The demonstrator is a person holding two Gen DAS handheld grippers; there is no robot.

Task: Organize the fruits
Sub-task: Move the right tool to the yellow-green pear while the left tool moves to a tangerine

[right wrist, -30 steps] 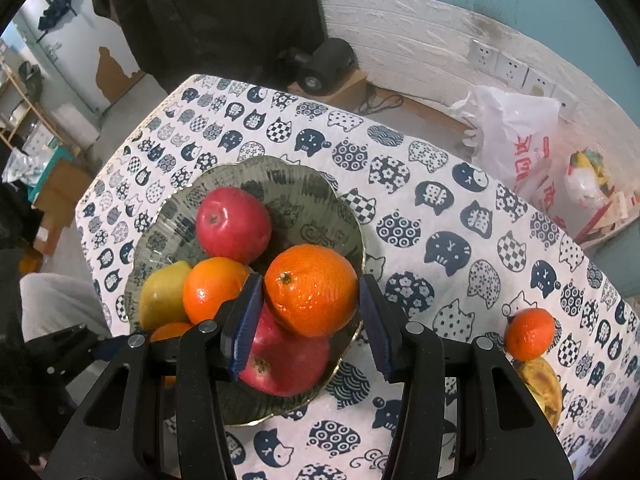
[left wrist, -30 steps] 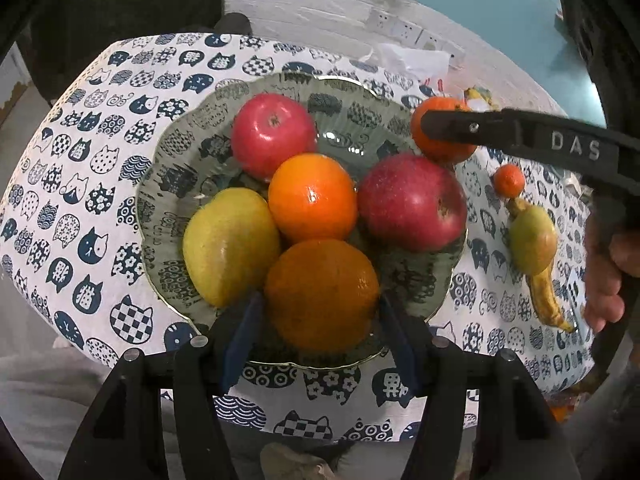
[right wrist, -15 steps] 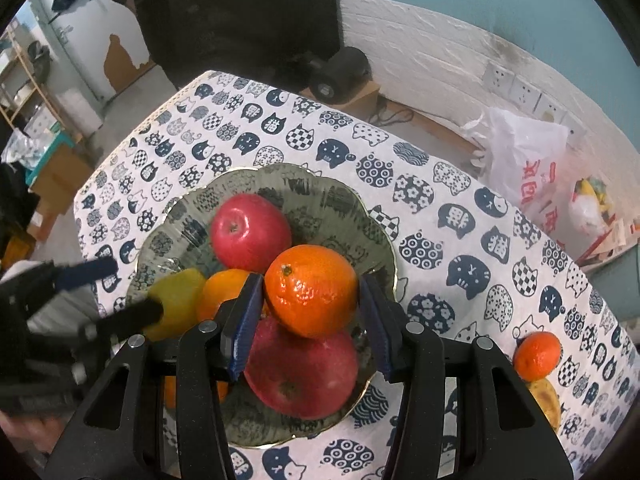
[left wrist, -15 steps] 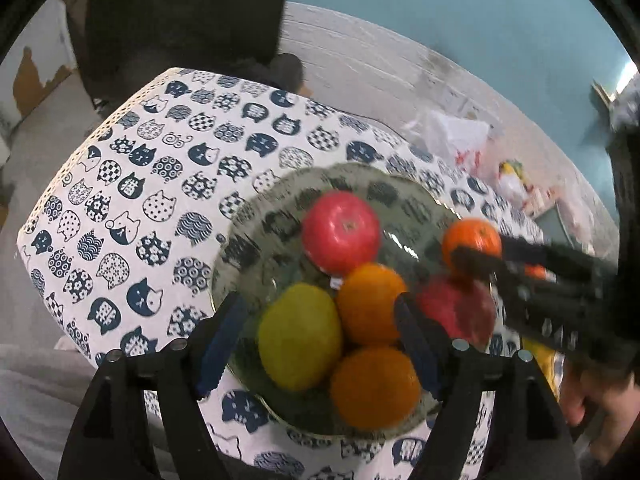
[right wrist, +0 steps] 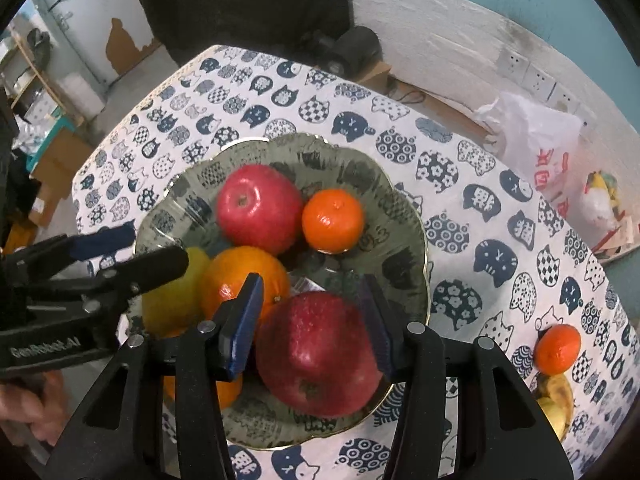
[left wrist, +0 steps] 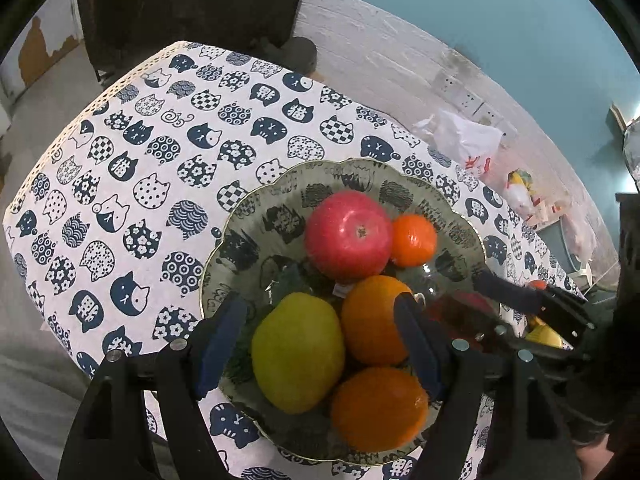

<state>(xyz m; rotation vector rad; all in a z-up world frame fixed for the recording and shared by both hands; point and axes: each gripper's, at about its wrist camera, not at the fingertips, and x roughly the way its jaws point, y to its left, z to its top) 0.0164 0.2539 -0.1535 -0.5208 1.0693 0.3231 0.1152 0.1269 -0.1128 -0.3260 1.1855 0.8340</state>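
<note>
Sitting at one o'clock on the patterned plate point(right wrist: 404, 216), the small mandarin point(right wrist: 333, 221) touches a red apple point(right wrist: 259, 208) (stem up), while the right gripper point(right wrist: 316, 318) hovers parted, gripping nothing, and the left gripper point(left wrist: 320, 346), just opened, hangs empty.

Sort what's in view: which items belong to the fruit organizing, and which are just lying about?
Job: plate; two red apples; small mandarin on the plate; oranges; yellow-green fruit; loose mandarin and banana on the cloth.

Lying about: white plastic bag; wall sockets; dark speaker.
</note>
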